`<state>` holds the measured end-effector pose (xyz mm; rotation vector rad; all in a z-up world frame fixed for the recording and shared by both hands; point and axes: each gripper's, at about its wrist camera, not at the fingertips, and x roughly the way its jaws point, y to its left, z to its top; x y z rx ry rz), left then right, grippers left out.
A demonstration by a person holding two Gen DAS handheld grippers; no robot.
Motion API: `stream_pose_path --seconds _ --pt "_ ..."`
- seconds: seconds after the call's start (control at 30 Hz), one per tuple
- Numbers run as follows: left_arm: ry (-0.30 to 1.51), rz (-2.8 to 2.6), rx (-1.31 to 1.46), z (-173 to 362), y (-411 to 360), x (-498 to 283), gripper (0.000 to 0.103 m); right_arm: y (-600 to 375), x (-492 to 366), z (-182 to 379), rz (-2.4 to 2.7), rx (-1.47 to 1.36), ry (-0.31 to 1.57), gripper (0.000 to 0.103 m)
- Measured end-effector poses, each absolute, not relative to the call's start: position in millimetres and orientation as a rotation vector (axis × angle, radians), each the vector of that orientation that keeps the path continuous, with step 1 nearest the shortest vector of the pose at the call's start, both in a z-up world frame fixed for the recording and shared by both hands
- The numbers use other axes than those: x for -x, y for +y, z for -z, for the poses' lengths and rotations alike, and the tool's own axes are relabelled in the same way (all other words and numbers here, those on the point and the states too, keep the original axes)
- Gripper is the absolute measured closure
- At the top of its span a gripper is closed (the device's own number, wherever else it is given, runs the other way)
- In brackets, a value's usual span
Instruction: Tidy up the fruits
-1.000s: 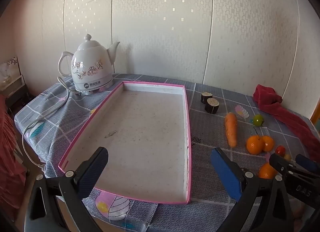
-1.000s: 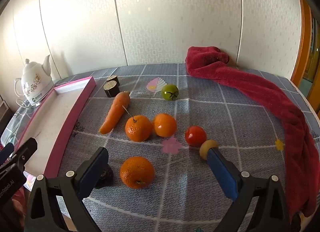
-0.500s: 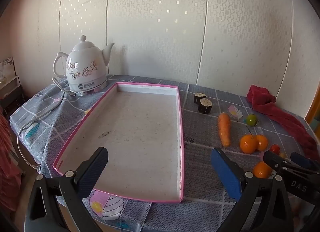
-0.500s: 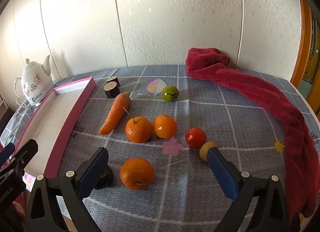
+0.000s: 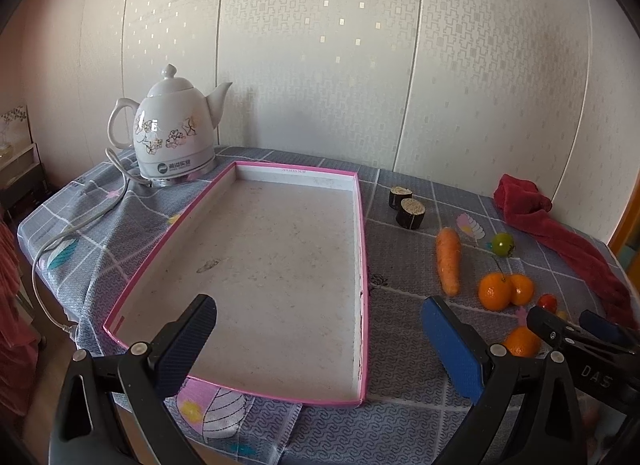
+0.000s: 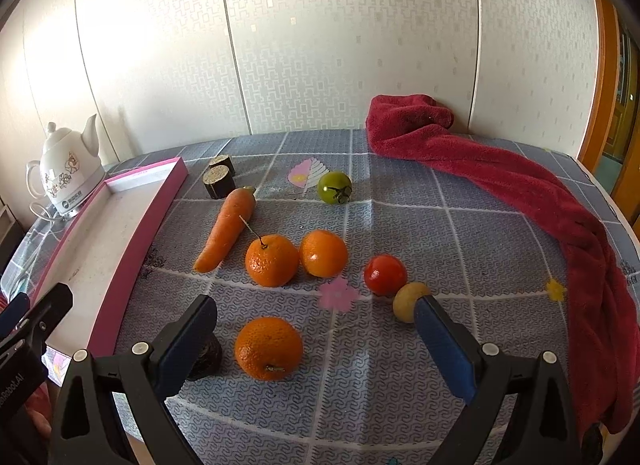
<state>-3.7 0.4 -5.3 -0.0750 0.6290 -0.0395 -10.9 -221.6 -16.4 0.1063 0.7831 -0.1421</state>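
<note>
The left gripper (image 5: 318, 339) hangs with its jaws spread wide and nothing between them, over the near end of the pink-rimmed tray (image 5: 362, 249). In the left wrist view the tray lies bare on the grey checked tablecloth (image 5: 400, 417), its long side running toward the wall. A white floral kettle (image 5: 174, 137) stands at the tablecloth's far left corner, just beside the tray's far end. Right of the tray lie two dark cut rolls (image 5: 410, 212), a carrot (image 5: 448, 261), a green tomato (image 5: 502, 243) and two oranges touching each other (image 5: 505, 291) — all well apart from the tray. The right gripper (image 5: 580, 329) reaches in at the right edge beside a third orange (image 5: 520, 341).

In the right wrist view, the right gripper (image 6: 316, 339) is also wide open and holds nothing; the nearest orange (image 6: 268, 347) sits on the cloth between its fingers, untouched. Beyond it lie the paired oranges (image 6: 296, 259), the carrot (image 6: 226, 235), a red tomato (image 6: 385, 275) touching a small yellow fruit (image 6: 408, 299), and the green tomato (image 6: 334, 187). A red towel (image 6: 520, 201) trails along the right edge — from the far wall to the near side.
</note>
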Motion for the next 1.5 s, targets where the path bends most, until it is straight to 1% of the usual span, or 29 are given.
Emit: stream_pose_path --seconds 0.8,0.83,0.87,0.9,0.93,0.97,1.0,1.07,1.1,1.13,1.17,1.23,1.3,1.37,1.5 --pt "0.602 0.097 0.03 1.6 -9.5 10.5 0.001 -220.1 17.0 7.5 0.12 -0.113 0.761 0.003" --pt "0.604 0.109 0.036 1.6 -9.5 10.7 0.003 -220.6 18.4 5.7 0.119 -0.112 0.755 0.003" --pt "0.608 0.122 0.041 1.8 -9.6 10.6 0.008 -221.3 19.4 3.8 0.118 -0.113 0.75 0.003" --pt "0.613 0.13 0.04 2.2 -10.0 10.4 0.01 -222.4 20.0 1.9 0.115 -0.117 0.748 0.003" --pt "0.618 0.136 0.037 3.2 -11.4 10.4 0.011 -224.6 20.8 -0.6 0.113 -0.125 0.746 0.005" --pt "0.625 0.144 0.037 4.2 -12.3 9.9 0.011 -227.9 21.9 -3.9 0.112 -0.136 0.739 0.009" --pt "0.634 0.163 0.042 5.1 -13.2 9.6 0.012 -231.4 22.8 -7.3 0.115 -0.145 0.732 0.017" --pt "0.645 0.204 0.039 6.0 -17.4 10.6 0.023 -243.0 24.5 -13.5 0.128 -0.176 0.717 0.025" --pt "0.648 0.218 0.024 6.4 -21.0 11.3 0.024 -250.3 24.8 -15.3 0.122 -0.204 0.717 0.035" --pt "0.651 0.238 0.009 7.1 -25.0 12.1 0.03 -258.4 24.3 -15.9 0.113 -0.239 0.724 0.043" --pt "0.657 0.266 -0.008 8.2 -29.8 12.8 0.041 -266.7 23.6 -15.4 0.106 -0.282 0.733 0.046" --pt "0.675 0.318 -0.04 11.3 -40.3 14.2 0.048 -284.6 22.4 -12.3 0.094 -0.384 0.753 0.053" --pt "0.689 0.364 -0.062 14.9 -50.0 16.6 0.051 -297.0 20.9 -7.7 0.078 -0.471 0.772 0.056" --pt "0.701 0.402 -0.087 18.5 -59.6 19.9 0.052 -300.2 14.9 -0.9 0.03 -0.526 0.812 0.056" --pt "0.733 0.455 -0.122 26.0 -76.3 20.6 0.052 -283.8 5.3 7.4 -0.044 -0.481 0.888 0.056"
